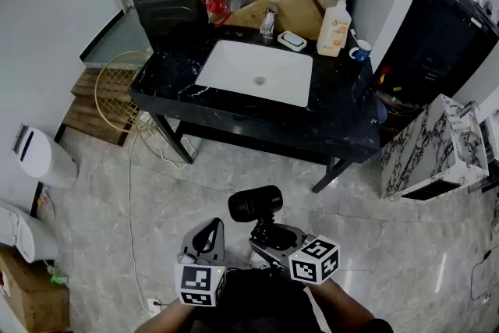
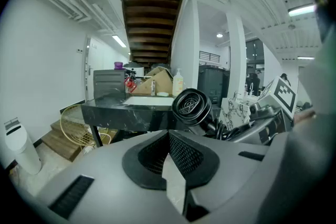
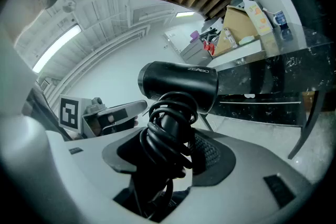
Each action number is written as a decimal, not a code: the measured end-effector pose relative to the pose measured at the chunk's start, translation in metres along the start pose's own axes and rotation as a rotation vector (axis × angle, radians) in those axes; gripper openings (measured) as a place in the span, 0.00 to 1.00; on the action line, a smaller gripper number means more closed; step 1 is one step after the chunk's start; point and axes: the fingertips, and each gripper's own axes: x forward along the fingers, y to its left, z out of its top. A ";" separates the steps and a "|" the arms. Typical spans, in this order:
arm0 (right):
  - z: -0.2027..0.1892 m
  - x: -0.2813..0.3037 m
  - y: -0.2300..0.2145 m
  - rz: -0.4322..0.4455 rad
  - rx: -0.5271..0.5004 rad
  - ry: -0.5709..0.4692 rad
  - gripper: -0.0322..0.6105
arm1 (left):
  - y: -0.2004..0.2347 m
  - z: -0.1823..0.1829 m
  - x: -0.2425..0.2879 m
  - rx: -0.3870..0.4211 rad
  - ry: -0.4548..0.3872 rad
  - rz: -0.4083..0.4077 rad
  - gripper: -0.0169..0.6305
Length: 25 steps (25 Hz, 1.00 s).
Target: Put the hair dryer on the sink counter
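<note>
We have the hair dryer [image 1: 254, 204] in our right gripper [image 1: 273, 236], whose jaws stand wide and are clamped on the handle where the cord [image 3: 167, 136] is wound round it, so the barrel rides just past the jaw tips. The dryer is in the air above the floor, and the sink counter [image 1: 343, 125] lies straight ahead of it and well apart, so we judge the coming move to be a plain carry forward. The barrel's long axis runs crosswise, roughly parallel to the counter's near edge, with its round grilled end turned toward our left gripper [image 1: 207, 234]. That gripper hangs just beside the dryer, jaws together on nothing. The right gripper is the nearer one and already has the load, so the left need not join in. On the counter the white basin [image 1: 257, 74] fills the middle, and the back edge is crowded with a cardboard box [image 1: 292, 0] and a soap bottle [image 1: 335, 31]. The bare black strip along the near edge toward the right corner looks to us the easiest landing place, with the barrel laid along that edge.
</note>
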 end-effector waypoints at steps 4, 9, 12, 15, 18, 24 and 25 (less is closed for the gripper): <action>0.000 0.001 0.007 0.005 -0.002 -0.004 0.46 | 0.003 0.000 -0.005 -0.001 -0.003 0.002 0.04; 0.004 0.003 0.012 0.015 -0.007 -0.012 0.46 | 0.009 0.002 -0.009 -0.001 -0.008 0.012 0.04; 0.008 0.003 0.015 0.021 -0.005 -0.023 0.46 | 0.012 0.003 -0.011 -0.003 -0.011 0.019 0.04; 0.013 0.005 0.018 0.034 -0.001 -0.036 0.46 | 0.015 0.002 -0.013 -0.005 -0.013 0.025 0.04; 0.020 0.008 0.019 0.041 -0.002 -0.047 0.46 | 0.019 0.002 -0.013 -0.005 -0.015 0.030 0.04; 0.034 0.021 0.022 0.040 0.007 -0.058 0.46 | 0.036 0.004 -0.014 -0.014 -0.018 0.047 0.04; 0.037 0.024 0.022 0.040 0.008 -0.058 0.46 | 0.039 0.004 -0.013 -0.018 -0.018 0.050 0.04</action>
